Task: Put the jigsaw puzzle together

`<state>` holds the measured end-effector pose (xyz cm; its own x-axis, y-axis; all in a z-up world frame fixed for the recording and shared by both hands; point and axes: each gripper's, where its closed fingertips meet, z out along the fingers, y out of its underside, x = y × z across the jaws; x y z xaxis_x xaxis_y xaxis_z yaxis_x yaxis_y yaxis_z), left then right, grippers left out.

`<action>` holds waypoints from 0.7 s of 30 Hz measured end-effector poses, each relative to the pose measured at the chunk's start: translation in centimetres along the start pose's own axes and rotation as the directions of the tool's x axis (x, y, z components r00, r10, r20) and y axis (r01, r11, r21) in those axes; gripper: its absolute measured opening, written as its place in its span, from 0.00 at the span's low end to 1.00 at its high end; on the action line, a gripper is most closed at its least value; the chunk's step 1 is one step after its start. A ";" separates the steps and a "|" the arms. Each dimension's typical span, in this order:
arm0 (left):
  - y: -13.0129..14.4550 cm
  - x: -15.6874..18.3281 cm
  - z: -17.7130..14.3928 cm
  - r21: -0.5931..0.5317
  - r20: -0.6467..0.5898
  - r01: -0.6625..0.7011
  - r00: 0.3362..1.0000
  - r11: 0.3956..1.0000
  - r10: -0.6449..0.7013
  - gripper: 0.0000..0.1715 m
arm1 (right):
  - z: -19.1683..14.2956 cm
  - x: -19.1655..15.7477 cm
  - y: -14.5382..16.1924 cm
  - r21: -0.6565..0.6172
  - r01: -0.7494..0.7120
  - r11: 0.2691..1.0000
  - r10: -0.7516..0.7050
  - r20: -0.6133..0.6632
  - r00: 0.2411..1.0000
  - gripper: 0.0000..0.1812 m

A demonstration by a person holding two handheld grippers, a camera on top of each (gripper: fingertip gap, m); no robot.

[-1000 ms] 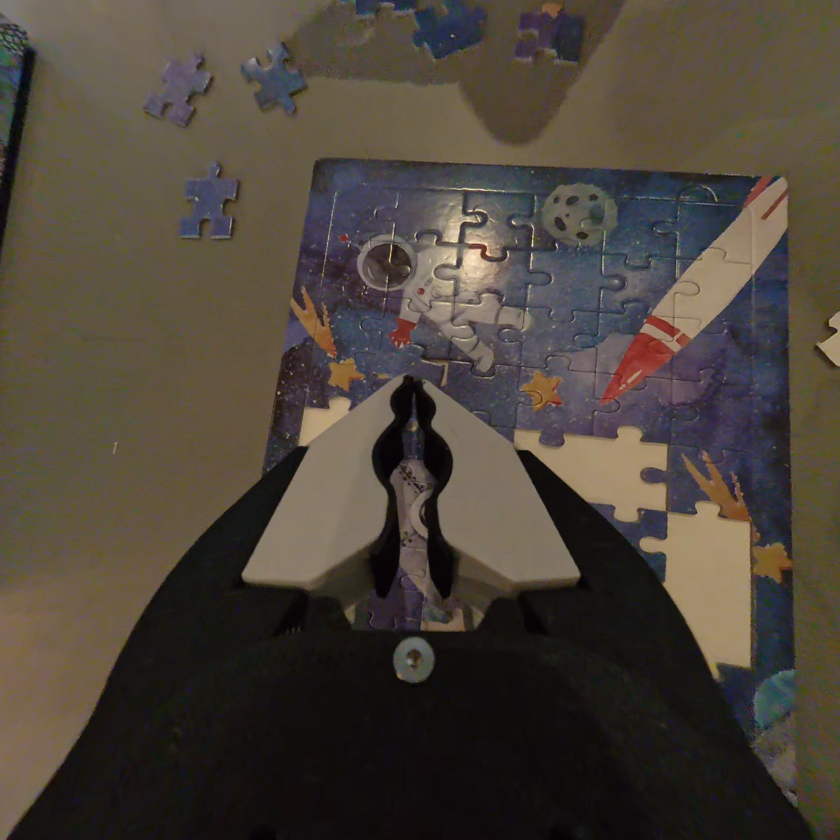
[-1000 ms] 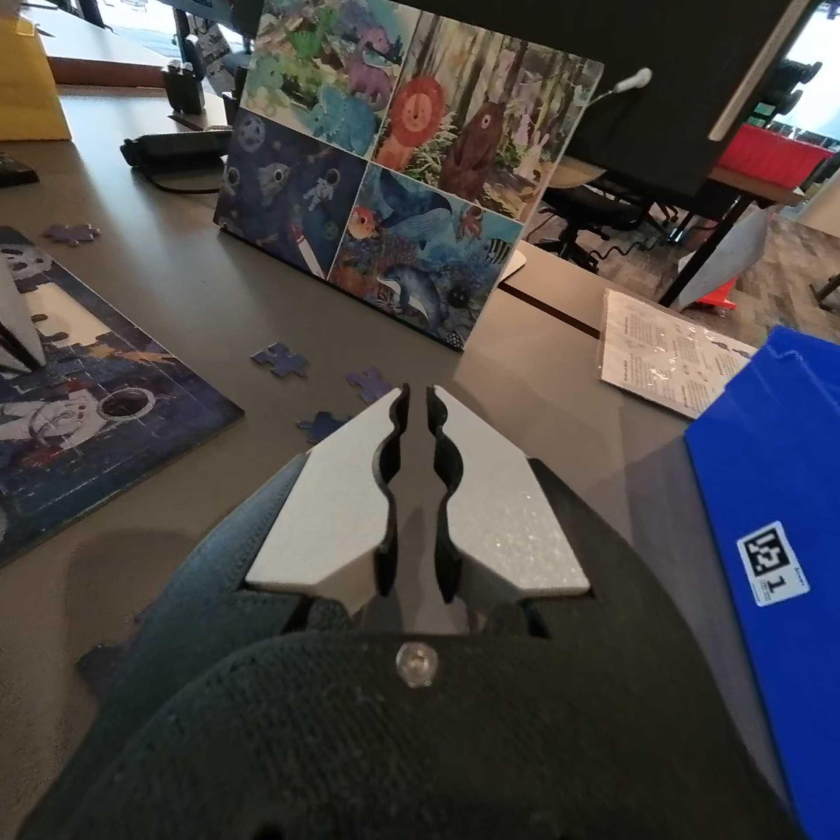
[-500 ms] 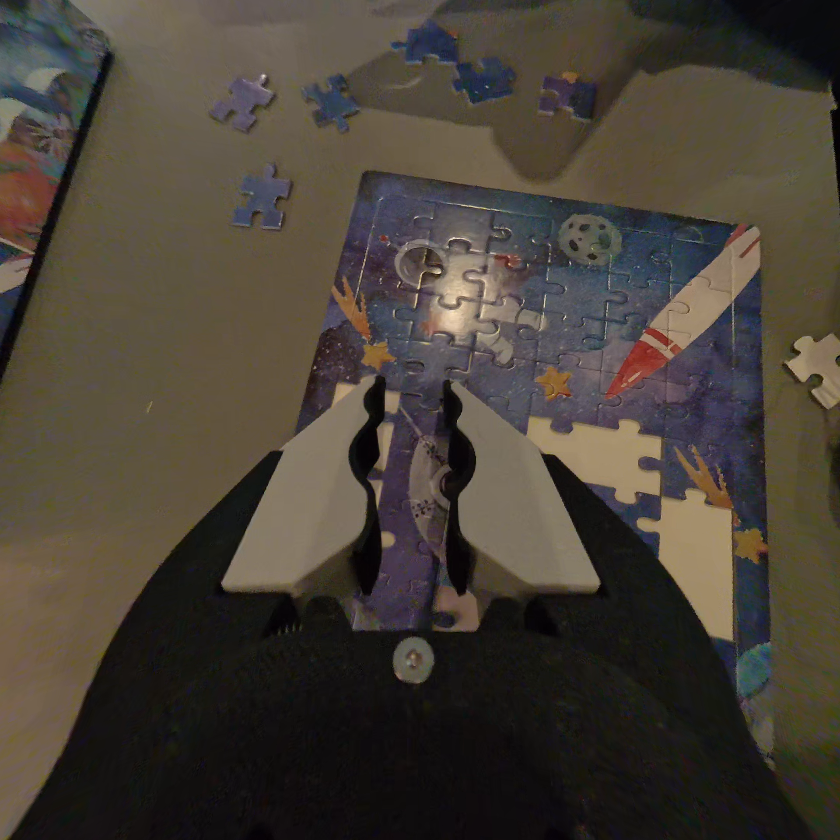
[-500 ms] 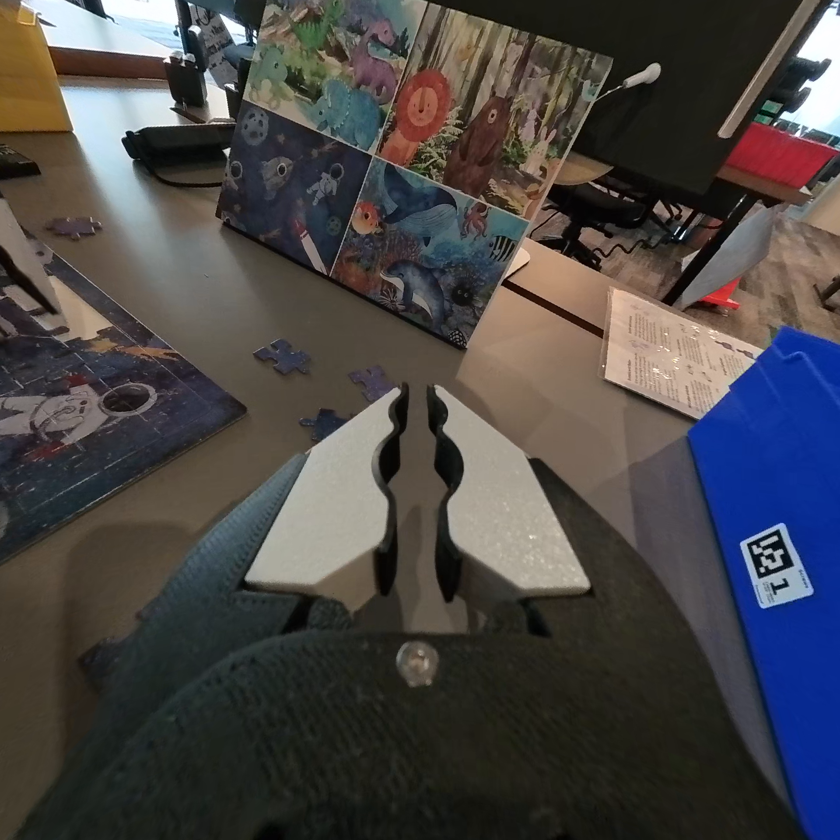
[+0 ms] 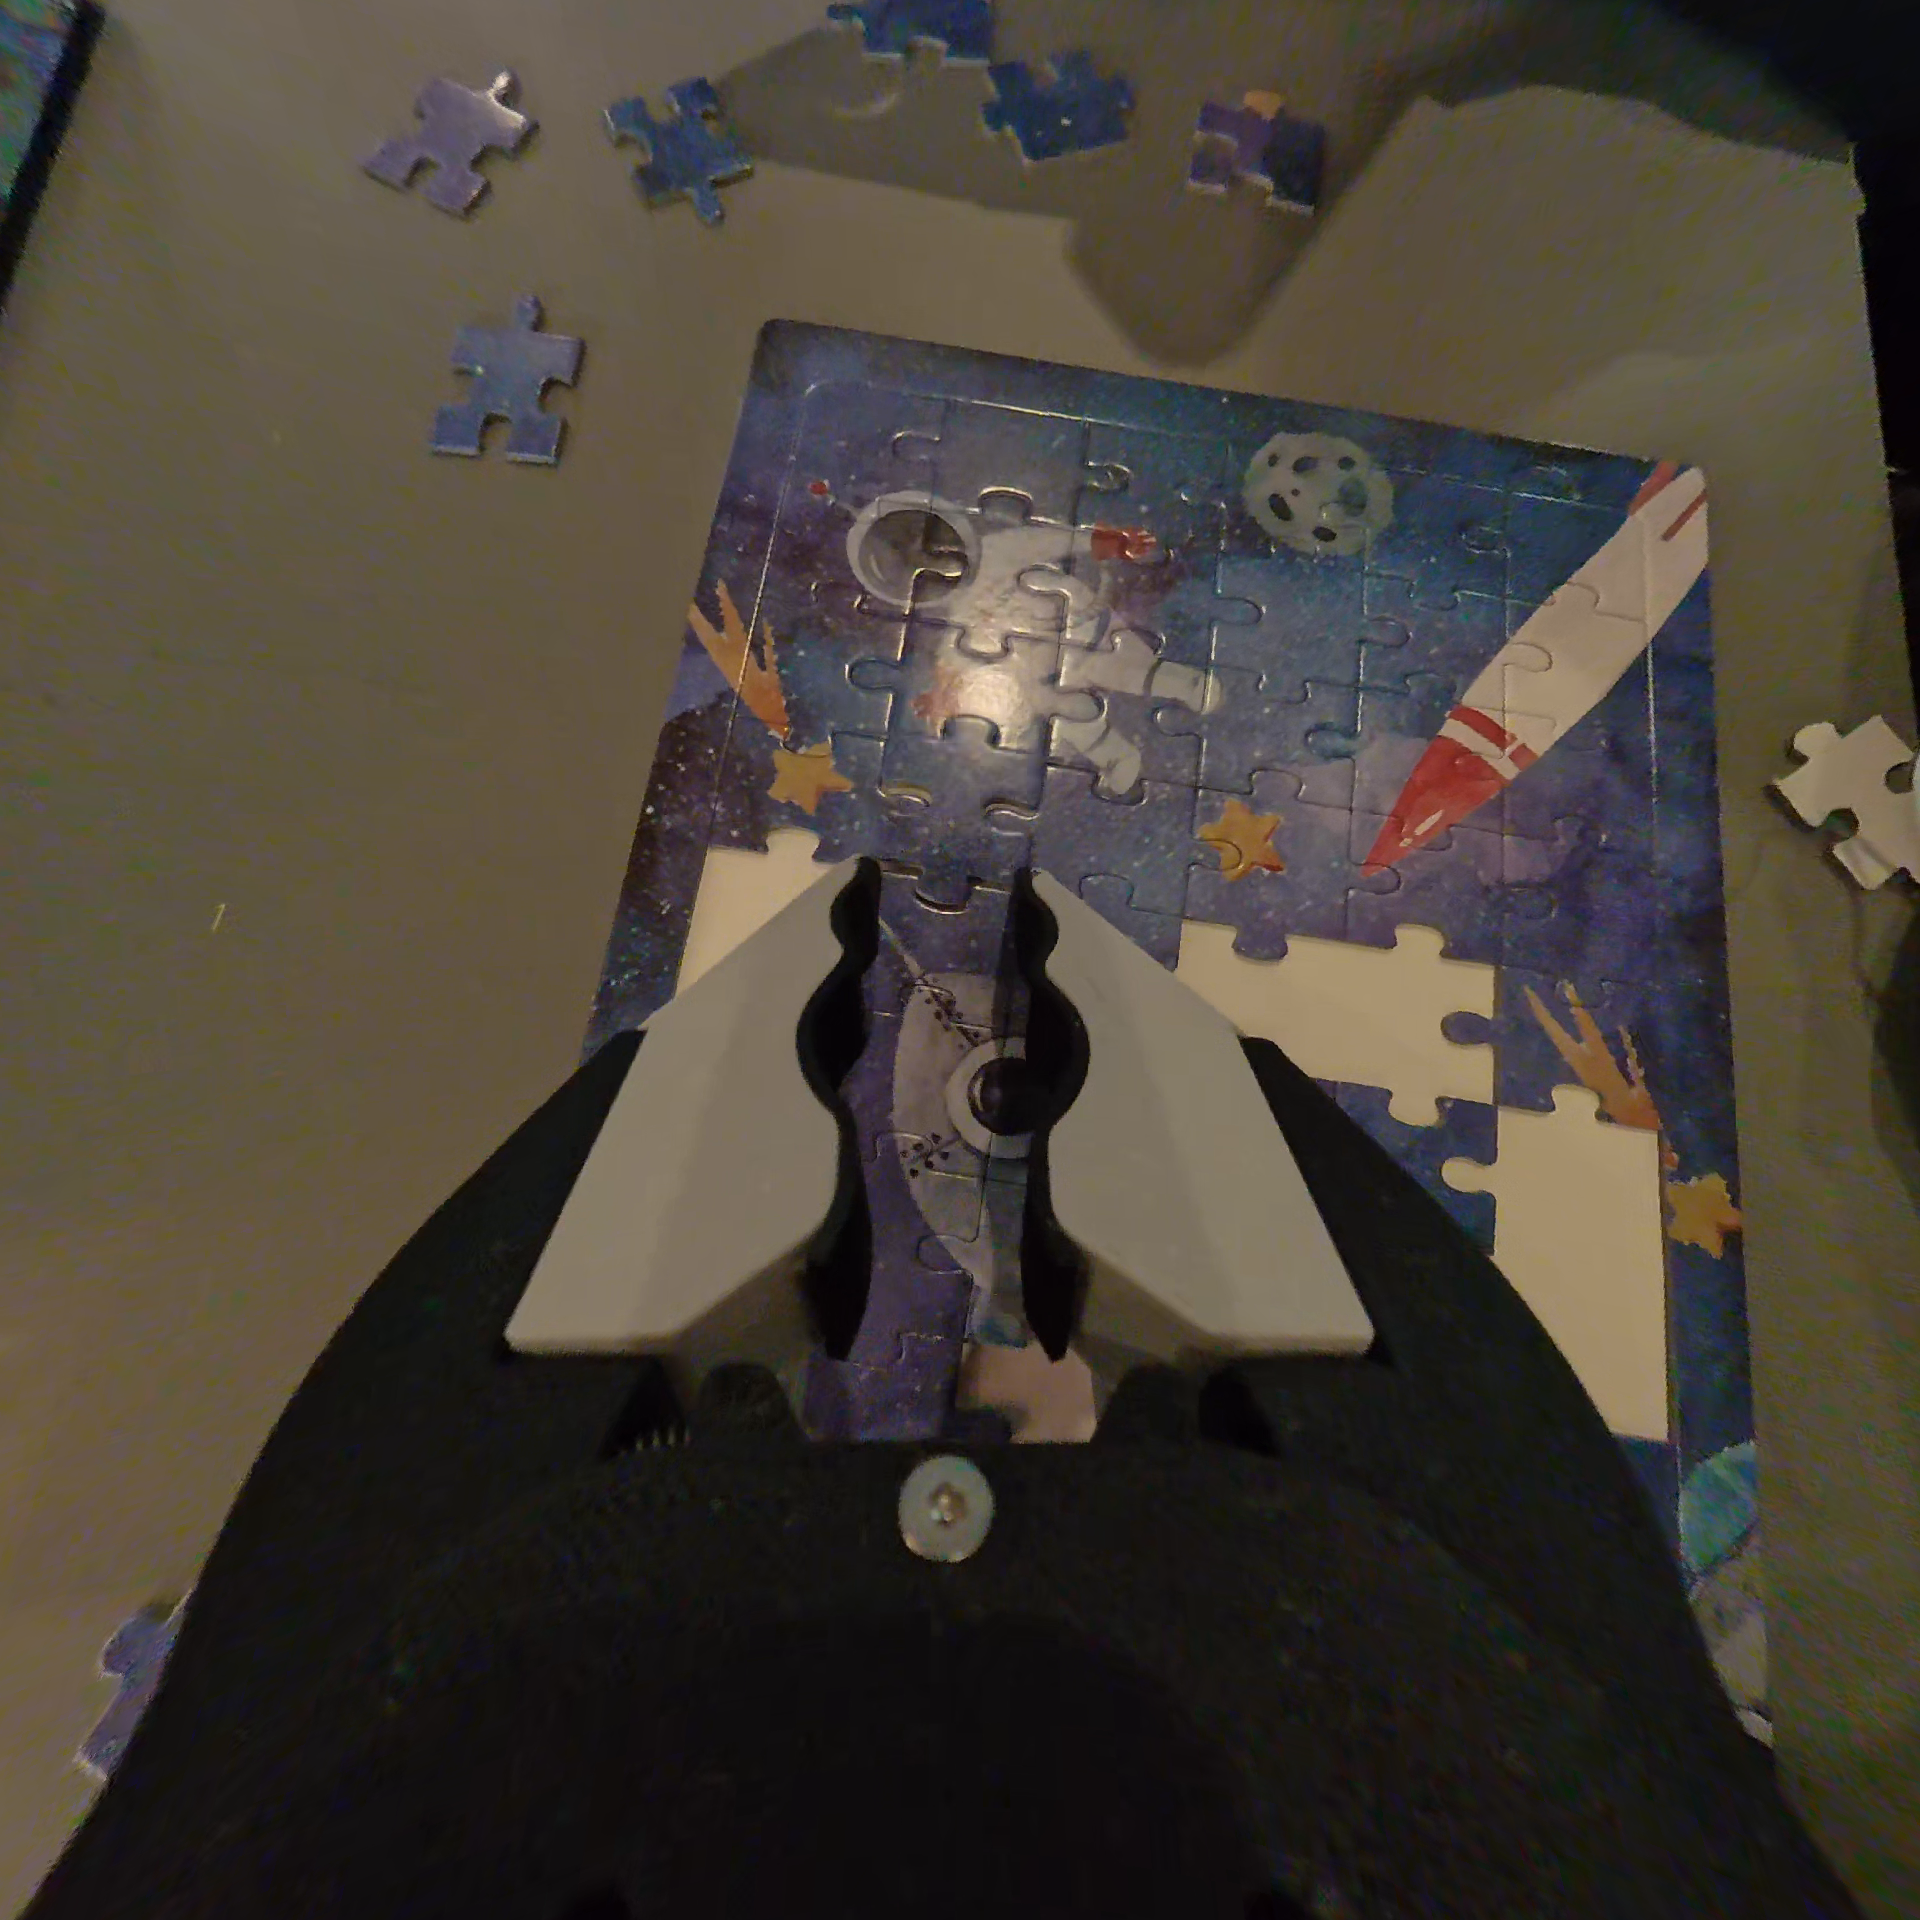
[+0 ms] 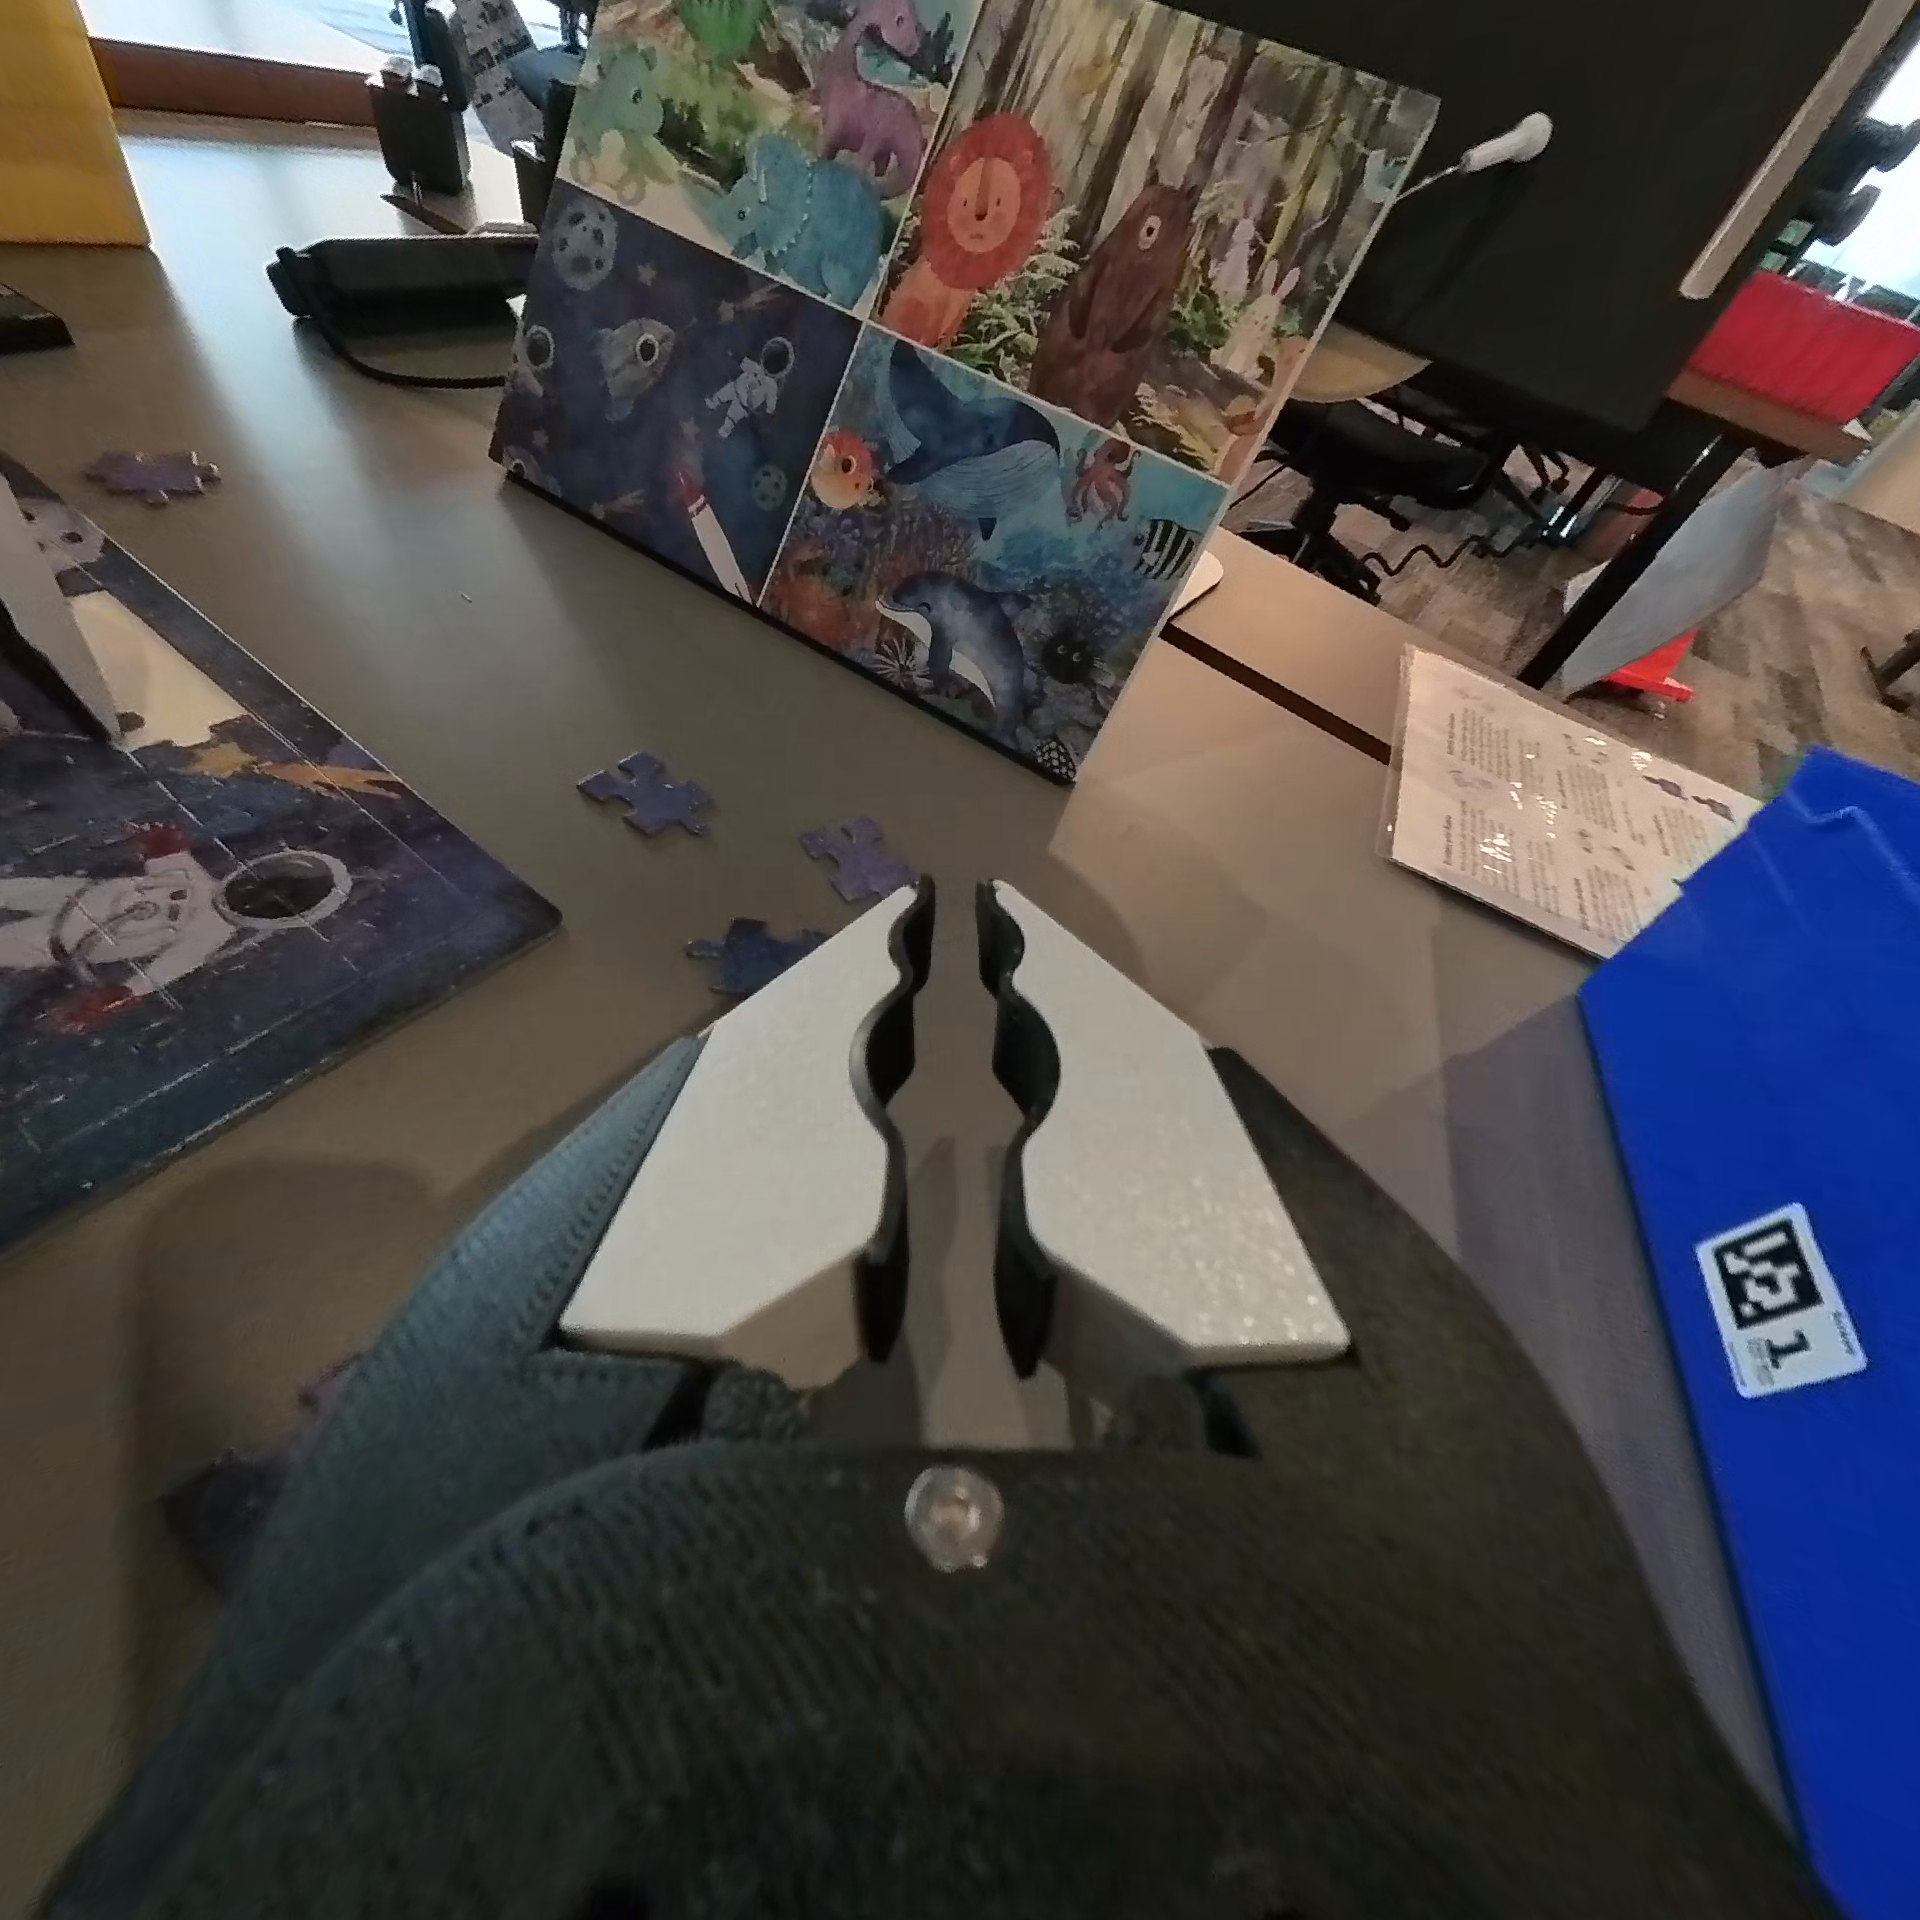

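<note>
The space jigsaw puzzle board (image 5: 1299, 623) lies on the grey table, mostly filled, with white bare gaps (image 5: 1340, 987) in its lower part. My left gripper (image 5: 940, 878) is open just above the board's lower left. A piece with a grey spaceship (image 5: 935, 1060) lies flat in the board between the fingers, free of them. Loose blue pieces (image 5: 509, 384) (image 5: 681, 145) (image 5: 1257, 151) lie beyond the board, and a white face-down piece (image 5: 1849, 810) lies to its right. My right gripper (image 6: 951, 888) is nearly closed and empty, above the table past the board's corner (image 6: 208, 935).
The upright puzzle box with animal and space pictures (image 6: 935, 364) stands behind loose pieces (image 6: 649, 795) (image 6: 857, 857) (image 6: 748, 951). A blue bin (image 6: 1787, 1143) is at the right, with a plastic-covered sheet (image 6: 1538, 821) beyond it. A black device with a cable (image 6: 395, 275) lies at the back.
My left gripper was shut on the spaceship piece over the board; it has opened, let the piece go into the board, and drawn back a little. The right gripper has barely moved.
</note>
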<state>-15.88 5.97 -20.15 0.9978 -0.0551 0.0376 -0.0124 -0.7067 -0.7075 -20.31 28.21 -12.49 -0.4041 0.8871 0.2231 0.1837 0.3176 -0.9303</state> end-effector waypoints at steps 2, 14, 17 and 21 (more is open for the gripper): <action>-0.3 -0.1 -0.2 0.016 0.005 -0.003 1.000 1.000 0.003 0.14 | 0.1 -0.3 -0.2 0.008 0.000 1.000 0.000 0.012 1.000 0.04; -0.7 0.0 0.5 0.006 0.031 -0.031 0.999 1.000 0.031 0.15 | 2.4 -15.9 -2.3 -0.089 -0.013 0.996 0.058 0.528 0.847 0.00; -0.7 -0.3 0.2 0.015 0.034 -0.028 0.999 1.000 0.027 0.15 | 3.3 -18.0 -2.2 -0.115 0.041 0.993 0.032 0.570 0.821 0.00; -0.1 -1.3 -0.9 0.021 0.037 0.001 0.999 1.000 -0.001 0.13 | 4.5 -19.9 0.1 -0.212 0.151 0.966 0.020 0.639 0.769 0.00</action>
<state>-17.21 5.49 -19.46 0.9995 -0.0278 0.0124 -0.0103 -0.6916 -0.7222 -16.28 9.12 -18.27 -0.8795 0.4747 -0.0331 0.3063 0.5116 -0.8028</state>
